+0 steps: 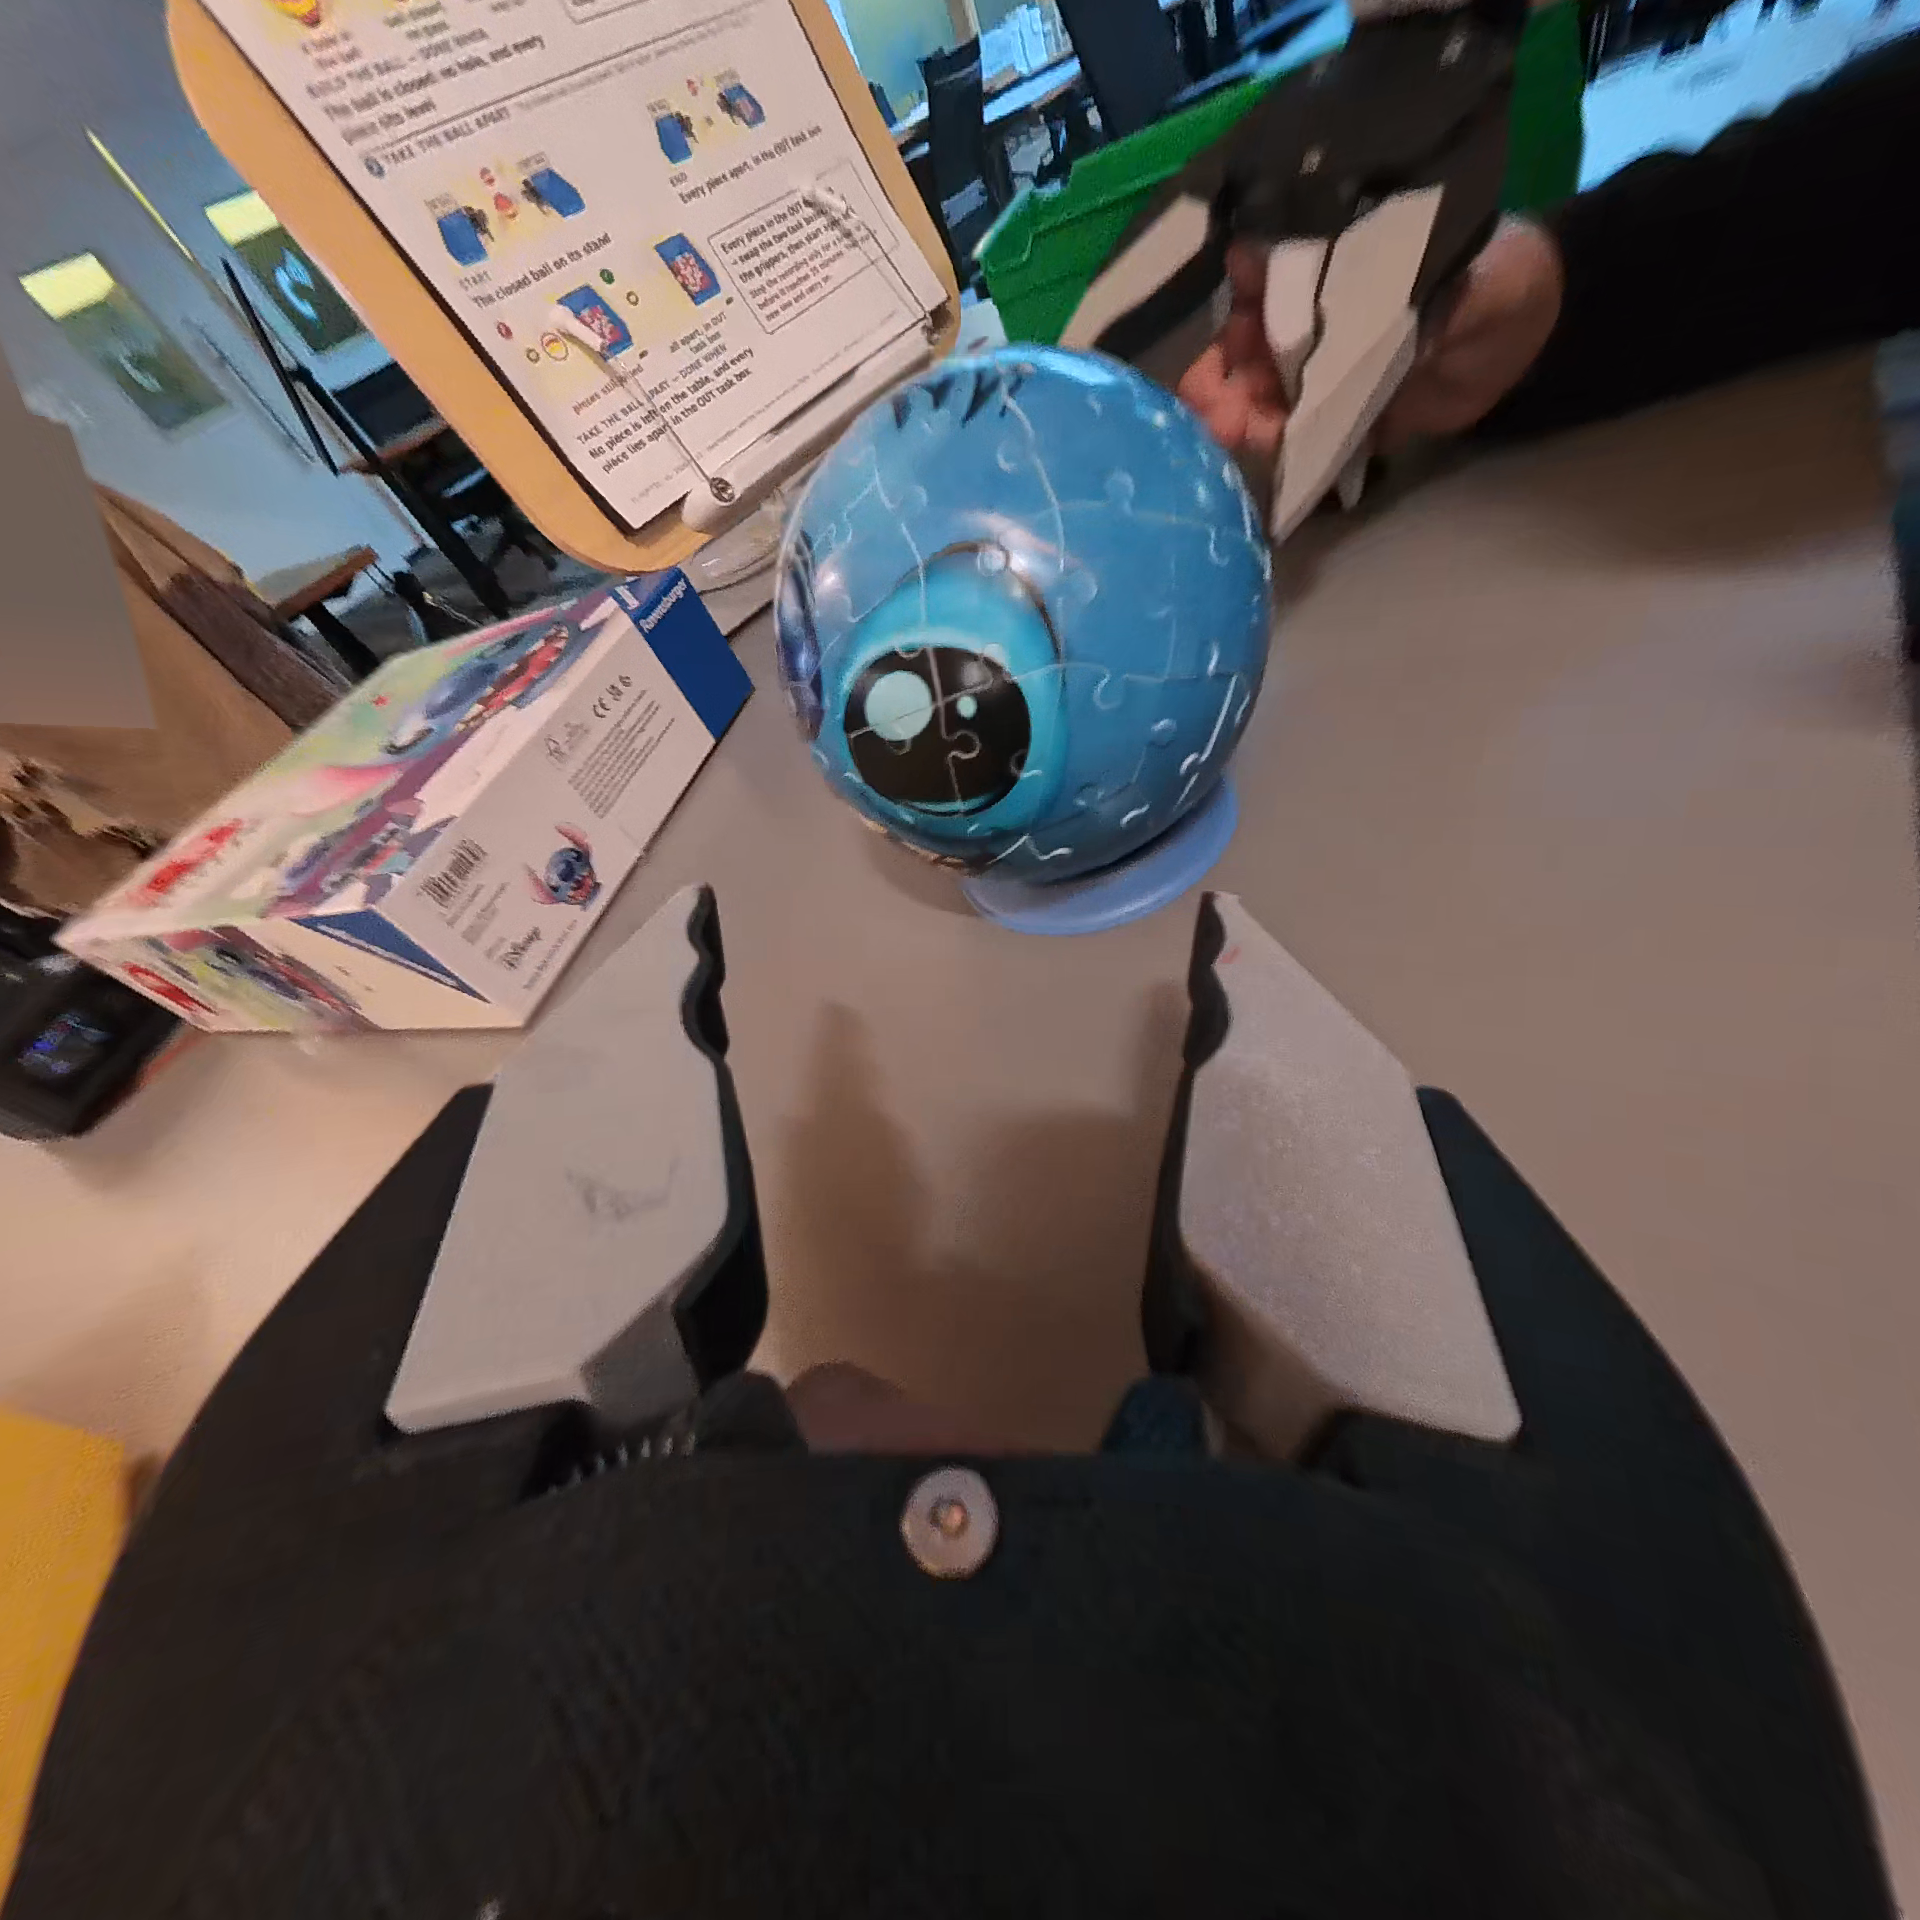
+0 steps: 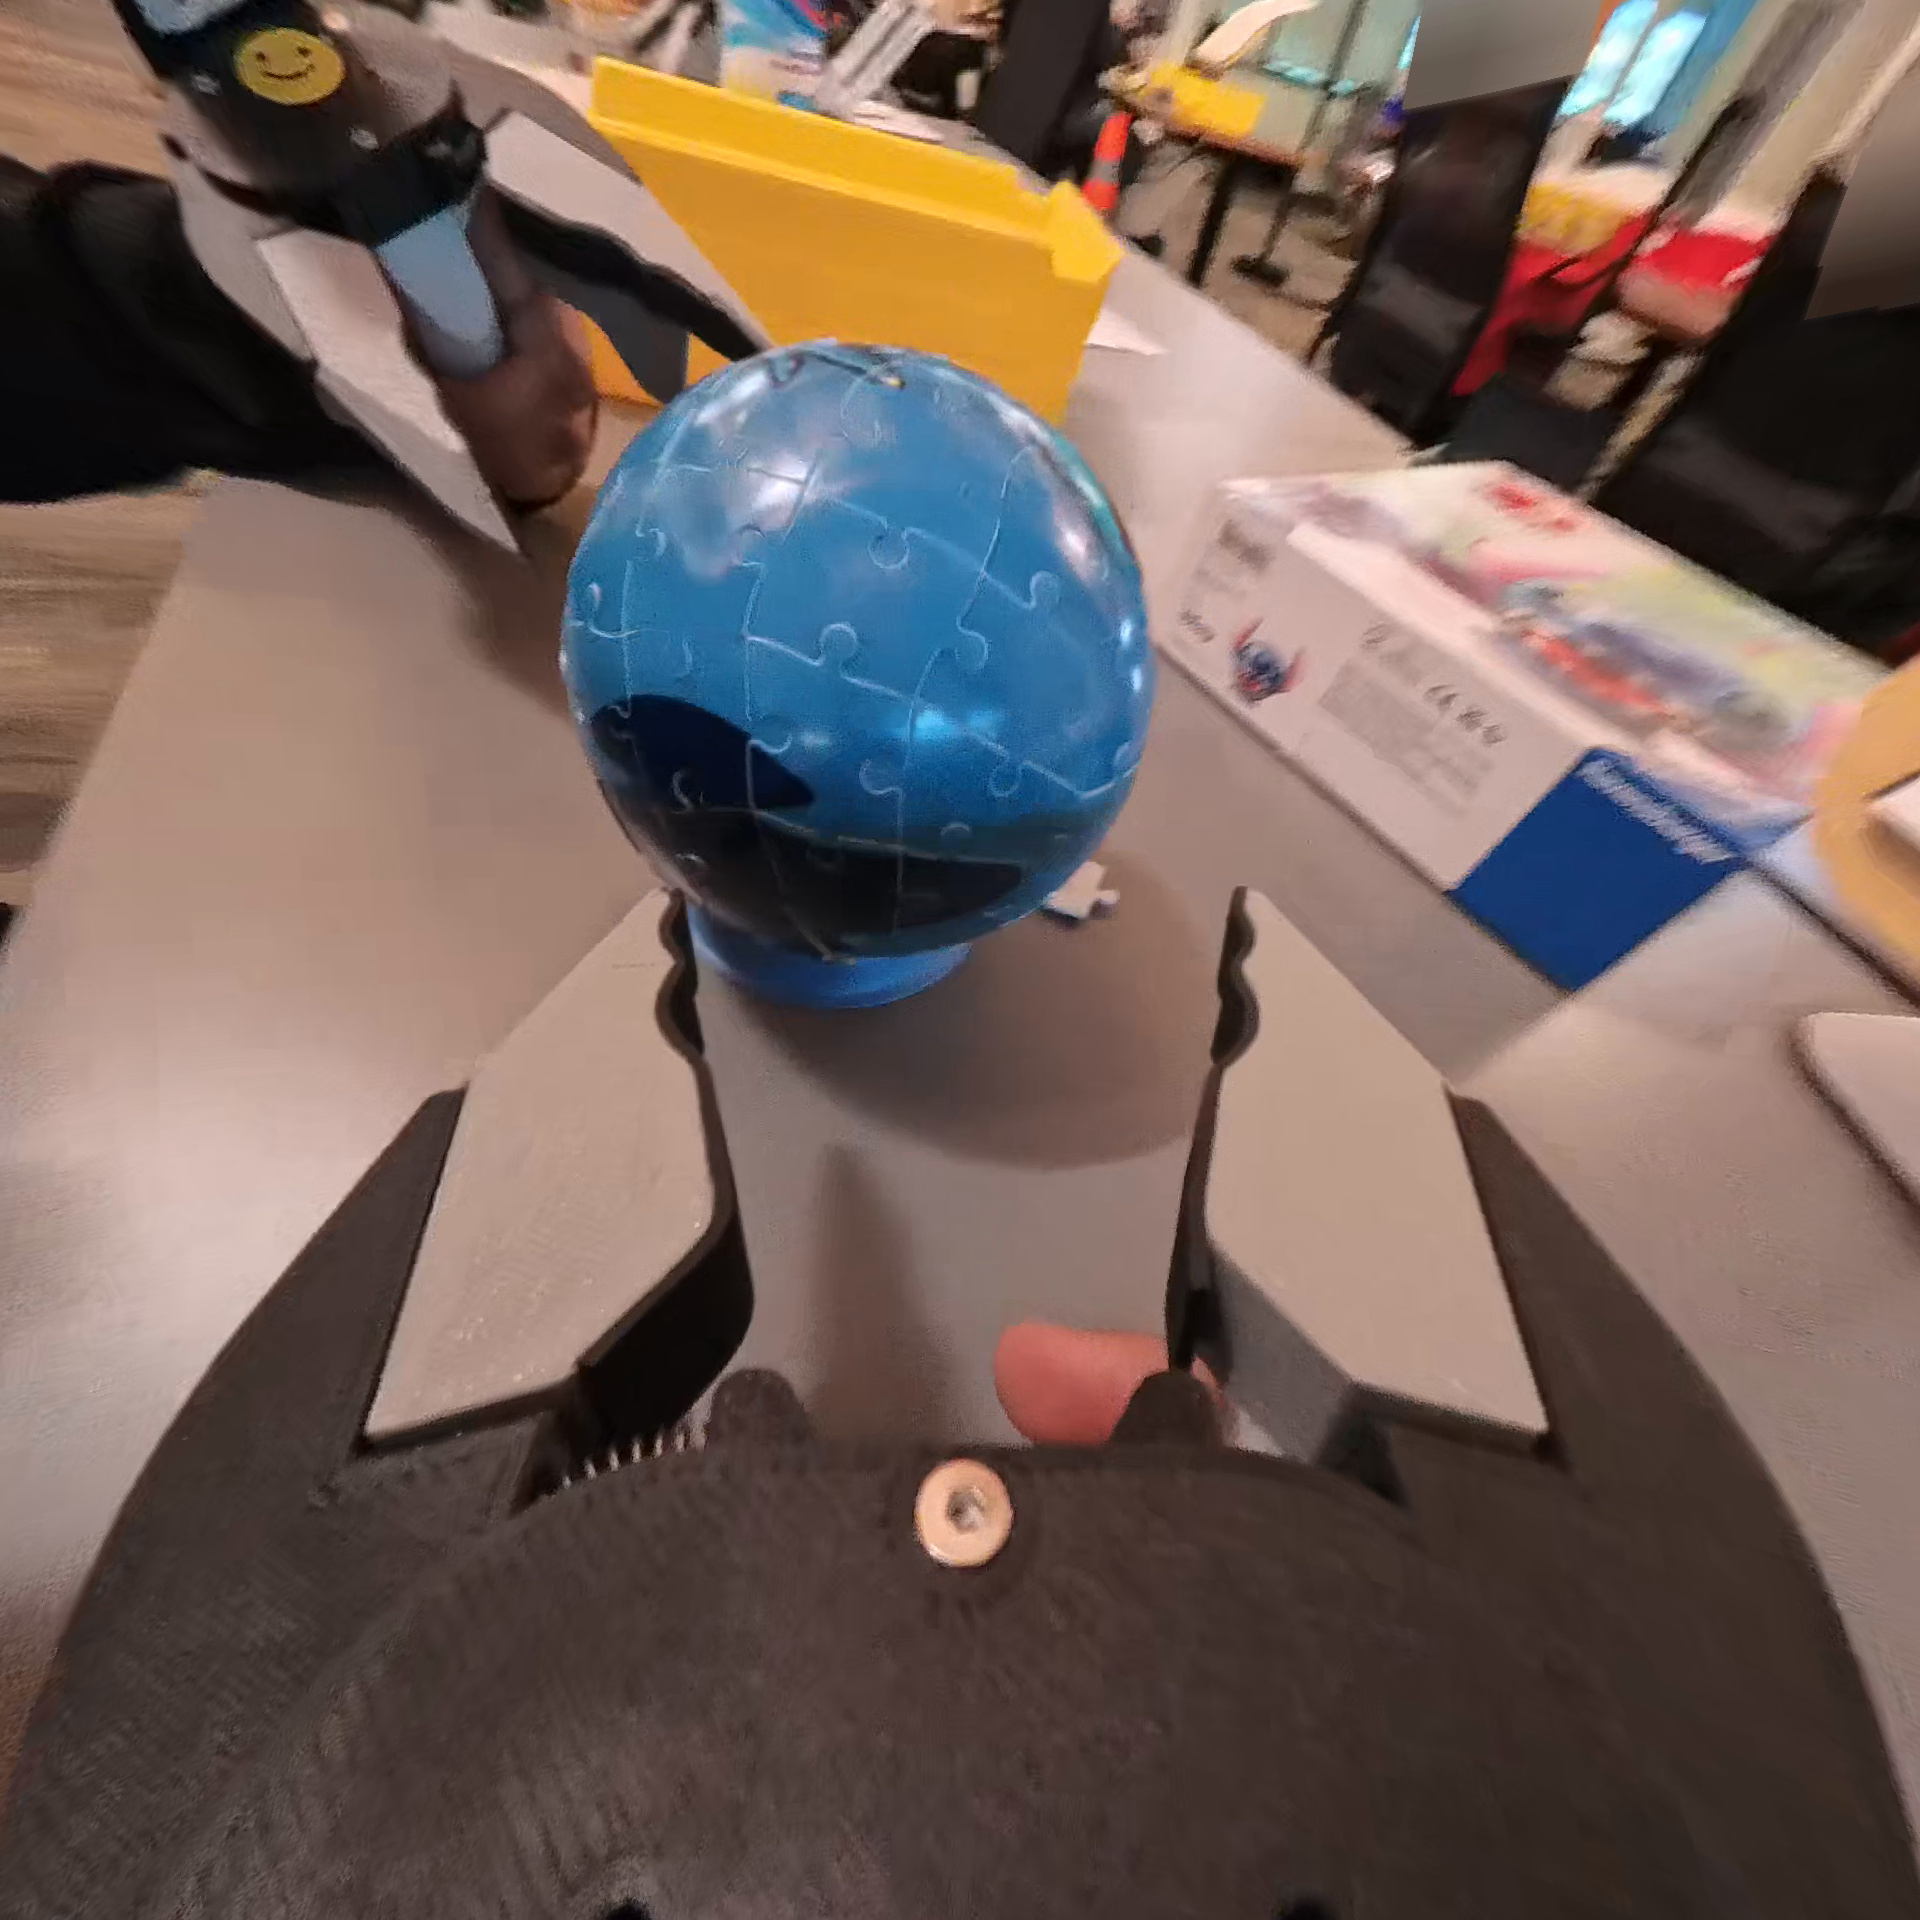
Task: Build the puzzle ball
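The blue puzzle ball (image 1: 1023, 623) stands whole on its light blue ring stand (image 1: 1117, 883) on the grey table. It shows a large black eye in the left wrist view. The right wrist view shows its plain blue side (image 2: 862, 644) on the stand (image 2: 831, 971). A small loose piece (image 2: 1081, 899) lies by the stand. My left gripper (image 1: 956, 925) is open and empty, just short of the ball. My right gripper (image 2: 956, 925) is open and empty, close in front of the stand. Each gripper shows beyond the ball in the other's view (image 1: 1351, 343) (image 2: 416, 343).
The puzzle's box (image 1: 416, 821) (image 2: 1507, 686) lies on the table beside the ball. An instruction sheet on a stand (image 1: 582, 239) is behind it. A green bin (image 1: 1091, 229) and a yellow bin (image 2: 862, 239) sit at opposite sides. The small loose piece (image 2: 1081, 899) lies around 10 centimetres away from my right fingertips.
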{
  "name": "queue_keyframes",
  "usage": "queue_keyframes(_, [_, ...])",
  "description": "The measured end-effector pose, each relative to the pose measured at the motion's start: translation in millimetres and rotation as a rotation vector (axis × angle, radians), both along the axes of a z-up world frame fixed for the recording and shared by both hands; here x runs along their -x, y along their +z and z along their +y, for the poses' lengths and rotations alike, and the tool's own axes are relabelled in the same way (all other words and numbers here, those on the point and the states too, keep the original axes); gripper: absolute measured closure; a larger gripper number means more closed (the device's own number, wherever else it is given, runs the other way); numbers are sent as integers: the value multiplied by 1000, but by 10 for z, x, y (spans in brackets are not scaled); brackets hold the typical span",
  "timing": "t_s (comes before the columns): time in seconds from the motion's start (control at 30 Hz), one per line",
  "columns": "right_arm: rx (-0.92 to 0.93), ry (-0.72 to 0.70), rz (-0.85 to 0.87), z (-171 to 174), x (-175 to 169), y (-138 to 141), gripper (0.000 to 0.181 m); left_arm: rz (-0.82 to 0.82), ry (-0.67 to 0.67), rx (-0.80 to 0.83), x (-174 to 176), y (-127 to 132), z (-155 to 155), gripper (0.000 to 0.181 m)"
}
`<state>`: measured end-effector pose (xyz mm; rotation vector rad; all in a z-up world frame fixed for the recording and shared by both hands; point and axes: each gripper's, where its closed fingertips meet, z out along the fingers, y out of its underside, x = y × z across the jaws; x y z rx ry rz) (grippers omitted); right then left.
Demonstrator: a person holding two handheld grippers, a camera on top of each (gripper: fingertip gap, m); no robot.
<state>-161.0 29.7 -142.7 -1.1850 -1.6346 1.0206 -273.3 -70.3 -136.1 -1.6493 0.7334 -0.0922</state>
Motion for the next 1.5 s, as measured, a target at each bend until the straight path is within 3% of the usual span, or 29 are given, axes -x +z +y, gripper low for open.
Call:
queue_keyframes(0.13, [253, 129, -20, -54, -2, 41, 72, -153, 40, 65, -98, 80, 39, 96])
queue_keyframes(0.27, [396, 130, -29, -12, 46, 64, 78, -172, 64, 213, -239, 25, 201, 92])
queue_keyframes(0.4, [315, 158, -68, -192, 22, -9, 78, -75, 78, 212, -222, -60, 238, 90])
queue_keyframes(0.57, [199, 190, -121, -378, -12, -118, 74, -91, 108, 279, -106, -229, 209, 91])
queue_keyframes(0.9, [132, 257, -220, -689, -143, -276, 68, -105, 240, 292, 296, -301, 117, 99])
queue_keyframes(1.0, [176, 190, -279, -557, -102, -357, 67, -119, 265, 289, 400, -295, 71, 99])
queue_keyframes(1.1, [331, 168, -403, -520, -34, -484, 55, -157, 276, 272, 455, -251, 27, 100])
queue_keyframes(1.2, [399, 211, -404, -643, 86, -446, 46, -173, 283, 254, 480, -219, -6, 102])
queue_keyframes(1.5, [491, 309, -420, -1118, 97, -396, 51, -168, 261, 234, 434, -192, -172, 100])
